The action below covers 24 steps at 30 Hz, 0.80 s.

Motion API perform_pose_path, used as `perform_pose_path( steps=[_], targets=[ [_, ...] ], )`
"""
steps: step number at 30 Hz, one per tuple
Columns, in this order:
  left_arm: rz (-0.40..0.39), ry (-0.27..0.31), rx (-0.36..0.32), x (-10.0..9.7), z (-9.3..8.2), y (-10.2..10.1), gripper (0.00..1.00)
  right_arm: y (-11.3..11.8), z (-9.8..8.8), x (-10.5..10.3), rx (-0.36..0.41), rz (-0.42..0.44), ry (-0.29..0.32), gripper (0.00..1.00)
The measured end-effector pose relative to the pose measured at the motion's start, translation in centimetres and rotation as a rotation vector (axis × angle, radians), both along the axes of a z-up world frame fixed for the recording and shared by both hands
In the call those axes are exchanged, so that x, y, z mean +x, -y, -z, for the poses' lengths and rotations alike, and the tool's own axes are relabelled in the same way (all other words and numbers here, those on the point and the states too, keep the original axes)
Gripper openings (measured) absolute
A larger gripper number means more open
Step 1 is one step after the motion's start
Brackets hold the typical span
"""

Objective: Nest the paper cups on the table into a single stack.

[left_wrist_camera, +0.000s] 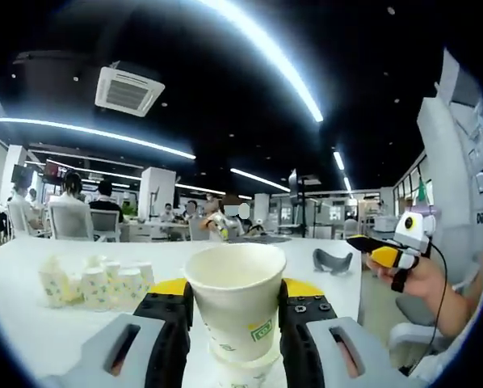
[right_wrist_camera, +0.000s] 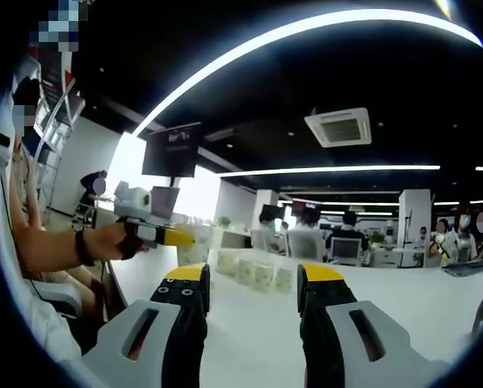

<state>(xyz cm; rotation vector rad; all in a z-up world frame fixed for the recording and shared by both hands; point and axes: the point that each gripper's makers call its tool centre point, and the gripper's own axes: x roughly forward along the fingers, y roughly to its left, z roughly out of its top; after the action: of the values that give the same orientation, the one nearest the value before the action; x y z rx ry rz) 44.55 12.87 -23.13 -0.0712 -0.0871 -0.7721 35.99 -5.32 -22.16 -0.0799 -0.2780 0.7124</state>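
In the left gripper view, the left gripper clamped a paper cup upright atop a nested stack, loose cups grouped on the white table. In the right gripper view, the right gripper stood parted, holding nothing, cups clustered beyond

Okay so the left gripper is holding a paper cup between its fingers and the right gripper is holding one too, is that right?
Not quite. The left gripper does hold a paper cup between its fingers, but the right gripper holds nothing: the right gripper view shows its fingers apart with only the bare table between them.
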Motion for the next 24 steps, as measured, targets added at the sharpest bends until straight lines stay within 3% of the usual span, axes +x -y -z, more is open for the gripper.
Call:
perform_pose_path(
  steps=[9,24],
  targets=[
    [0.001,0.017,0.05,0.5,1.2,1.6,0.45,0.4,-0.2,0.1,0.0,0.005,0.006,0.45],
    [0.006,0.001,0.067,1.2,2.1,2.4,0.46,0.9,-0.1,0.2,0.0,0.012,0.008,0.45]
  ],
)
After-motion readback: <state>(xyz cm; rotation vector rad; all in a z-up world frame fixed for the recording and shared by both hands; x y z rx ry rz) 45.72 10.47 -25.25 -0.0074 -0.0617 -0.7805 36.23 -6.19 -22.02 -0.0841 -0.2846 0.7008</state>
